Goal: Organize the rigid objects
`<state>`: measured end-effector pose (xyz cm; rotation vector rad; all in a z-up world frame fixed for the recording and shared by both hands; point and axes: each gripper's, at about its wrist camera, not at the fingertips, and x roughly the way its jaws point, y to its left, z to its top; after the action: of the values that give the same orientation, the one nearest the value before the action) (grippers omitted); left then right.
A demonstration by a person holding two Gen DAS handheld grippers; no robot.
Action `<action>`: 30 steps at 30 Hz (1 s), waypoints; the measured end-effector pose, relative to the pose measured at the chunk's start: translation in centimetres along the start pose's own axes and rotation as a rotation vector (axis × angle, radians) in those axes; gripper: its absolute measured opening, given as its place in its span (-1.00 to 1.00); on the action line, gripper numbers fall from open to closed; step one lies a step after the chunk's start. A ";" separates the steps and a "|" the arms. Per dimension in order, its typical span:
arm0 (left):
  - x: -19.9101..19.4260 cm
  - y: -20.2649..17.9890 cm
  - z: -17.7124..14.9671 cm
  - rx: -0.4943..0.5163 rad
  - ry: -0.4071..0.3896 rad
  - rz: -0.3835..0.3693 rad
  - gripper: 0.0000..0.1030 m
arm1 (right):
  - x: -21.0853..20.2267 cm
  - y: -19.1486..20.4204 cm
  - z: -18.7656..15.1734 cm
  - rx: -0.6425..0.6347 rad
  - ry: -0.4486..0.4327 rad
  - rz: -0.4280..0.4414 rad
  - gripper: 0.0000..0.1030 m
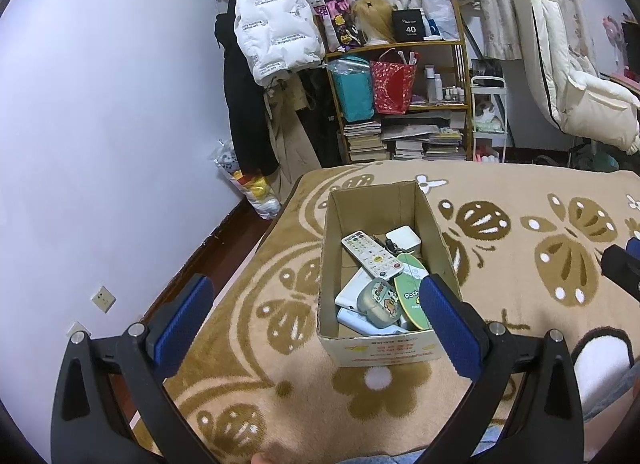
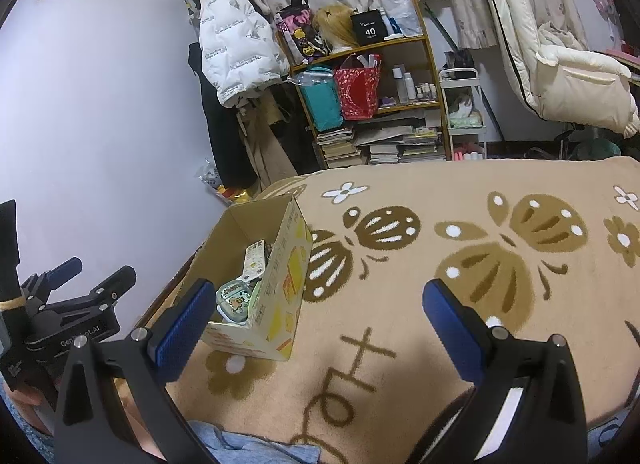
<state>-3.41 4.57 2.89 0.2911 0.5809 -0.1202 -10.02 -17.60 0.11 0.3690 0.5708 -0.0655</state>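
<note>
Left wrist view has my left gripper (image 1: 316, 314) spread wide, holding nothing, hovering near the box (image 1: 380, 350) on the blanket (image 1: 520, 304) — remote (image 1: 372, 254), green fan (image 1: 412, 290), white charger (image 1: 404, 239) and a small case (image 1: 378, 302) piled inside. My right gripper (image 2: 318, 318) is wide open too — empty, over bare blanket, box just to its left.

Your right blue pad covers part of the green disc (image 1: 410, 292) in the cardboard box (image 1: 340, 208). From the right wrist, the box wall hides most contents; the remote (image 2: 256, 260) only peeks out. Box-front print (image 1: 396, 350) is too small to read.
</note>
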 end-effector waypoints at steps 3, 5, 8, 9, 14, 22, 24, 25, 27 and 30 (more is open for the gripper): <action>0.0 0.0 0.0 0.004 0.004 -0.009 0.98 | 0.0 0.0 0.0 0.006 0.003 -0.002 1.00; 0.0 -0.1 0.1 0.005 0.004 -0.017 0.98 | -0.2 -0.2 0.0 0.008 0.000 -0.005 1.00; -0.1 -0.2 0.1 0.009 0.001 -0.016 0.98 | -0.5 -0.5 0.0 0.020 -0.003 -0.011 1.00; -0.1 -0.2 0.1 0.011 -0.001 -0.016 0.98 | -0.5 -0.5 0.2 0.023 -0.003 -0.012 1.00; -0.1 -0.2 0.1 0.015 0.003 -0.018 0.98 | -0.6 -0.7 0.4 0.024 -0.006 -0.015 1.00; -0.1 -0.3 0.0 0.024 0.002 -0.022 0.98 | -0.6 -0.6 0.4 0.022 -0.008 -0.015 1.00; -0.1 -0.3 0.0 0.023 0.002 -0.024 0.98 | -0.6 -0.6 0.4 0.023 -0.007 -0.011 1.00; -0.2 -0.2 0.0 0.021 0.001 -0.021 0.98 | -0.6 -0.6 0.5 0.022 -0.008 -0.011 1.00; -0.1 -0.2 -0.1 0.019 0.000 -0.019 0.98 | -0.6 -0.6 0.5 0.022 -0.008 -0.012 1.00; -0.1 -0.2 -0.1 0.019 -0.001 -0.015 0.98 | -0.6 -0.6 0.5 0.023 -0.007 -0.012 1.00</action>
<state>-3.56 4.40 2.84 0.3050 0.5811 -0.1399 -10.40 -18.39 0.60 0.3871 0.5654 -0.0853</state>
